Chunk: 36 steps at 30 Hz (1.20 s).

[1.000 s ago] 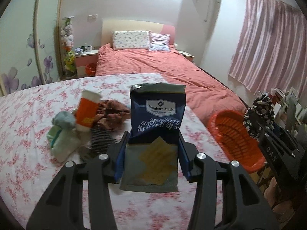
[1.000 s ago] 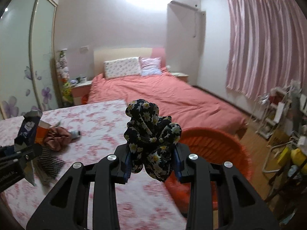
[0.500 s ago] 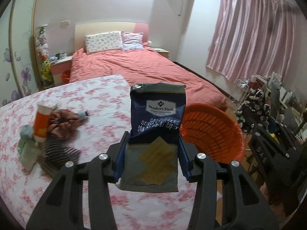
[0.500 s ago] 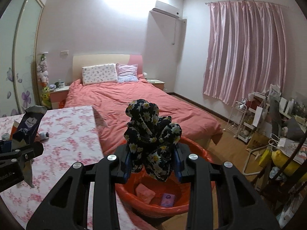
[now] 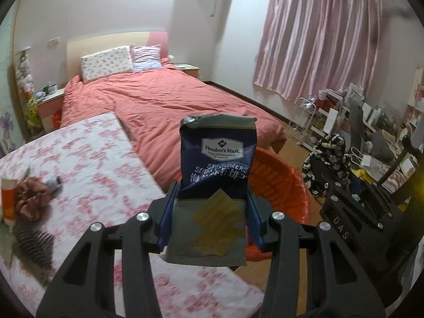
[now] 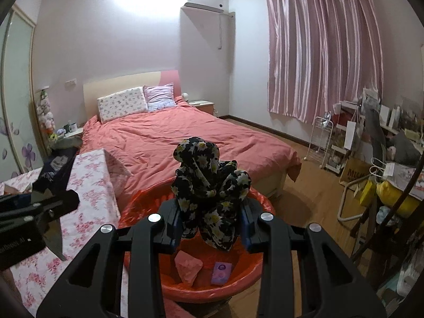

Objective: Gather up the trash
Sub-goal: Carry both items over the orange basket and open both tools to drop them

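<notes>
My left gripper (image 5: 210, 218) is shut on a blue Member's Mark cracker bag (image 5: 216, 175), held upright near the table's right edge, with the orange basin (image 5: 281, 185) just behind it. My right gripper (image 6: 210, 221) is shut on a black floral scrunchie (image 6: 209, 190) and holds it above the orange basin (image 6: 143, 201). A pink crumpled piece (image 6: 188, 266) and a small purple packet (image 6: 221, 273) lie in the basin. The left gripper with the bag shows at the left of the right wrist view (image 6: 53, 175).
A table with a pink floral cloth (image 5: 106, 175) carries an orange tube (image 5: 8, 198), a brown scrunchie (image 5: 30, 198) and a striped cloth (image 5: 33, 243). A red bed (image 6: 185, 137) lies behind. Cluttered shelves and bags (image 6: 371, 164) stand at the right.
Both grippers have swung right from over the table toward the orange basin, still holding their items. The right gripper has dropped closer to the basin.
</notes>
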Tool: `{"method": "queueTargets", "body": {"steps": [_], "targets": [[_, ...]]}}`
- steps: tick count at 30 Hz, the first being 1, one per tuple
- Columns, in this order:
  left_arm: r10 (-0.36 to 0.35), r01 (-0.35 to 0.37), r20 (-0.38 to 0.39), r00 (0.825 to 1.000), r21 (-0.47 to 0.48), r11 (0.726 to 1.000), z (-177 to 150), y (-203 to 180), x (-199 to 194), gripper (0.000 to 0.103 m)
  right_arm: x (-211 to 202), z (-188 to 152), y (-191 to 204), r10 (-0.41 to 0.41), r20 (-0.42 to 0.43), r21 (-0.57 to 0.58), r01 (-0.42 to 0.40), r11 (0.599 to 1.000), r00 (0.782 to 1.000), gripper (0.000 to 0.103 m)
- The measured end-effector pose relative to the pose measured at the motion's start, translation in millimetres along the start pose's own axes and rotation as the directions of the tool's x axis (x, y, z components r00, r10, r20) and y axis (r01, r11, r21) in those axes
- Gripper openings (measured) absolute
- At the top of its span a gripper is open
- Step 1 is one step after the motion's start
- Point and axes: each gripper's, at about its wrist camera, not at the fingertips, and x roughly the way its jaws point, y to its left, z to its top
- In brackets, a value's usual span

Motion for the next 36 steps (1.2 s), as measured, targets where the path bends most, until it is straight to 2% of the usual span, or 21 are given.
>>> {"method": "queueTargets", "body": {"steps": [8, 14, 15, 19, 24, 30, 36], "targets": [[-0.057, 0.059, -0.033, 0.998, 0.050, 0.997, 5, -20, 43, 0.046, 23, 4, -27, 0.028, -0.036, 0.087, -0.025, 0.996, 0.999, 0.034], [-0.069, 0.073, -0.071, 0.995, 0.048, 0.996, 11, -25, 73, 0.046, 38, 3, -27, 0.056, -0.049, 0.114, -0.050, 0.992, 0.997, 0.034], [-0.064, 0.068, -0.081, 0.995, 0.042, 0.997, 11, -24, 81, 0.048, 41, 4, -27, 0.060, -0.053, 0.118, -0.054, 0.992, 0.997, 0.034], [-0.041, 0.045, -0.112, 0.993, 0.030, 0.999, 12, -22, 99, 0.061, 52, 2, -33, 0.081, -0.076, 0.143, -0.069, 0.987, 0.994, 0.056], [0.005, -0.001, -0.130, 0.992, 0.026, 1.000, 7, -11, 104, 0.068, 51, 1, -36, 0.072, -0.081, 0.141, -0.060, 0.988, 0.994, 0.064], [0.062, -0.062, -0.122, 0.991, 0.003, 0.998, 4, 8, 94, 0.073, 45, 5, -35, 0.056, -0.085, 0.136, -0.044, 0.990, 0.995, 0.068], [0.132, -0.132, -0.096, 0.987, 0.007, 0.991, -2, 22, 67, 0.078, 33, 11, -25, 0.051, -0.081, 0.108, -0.042, 0.993, 0.995, 0.068]]}}
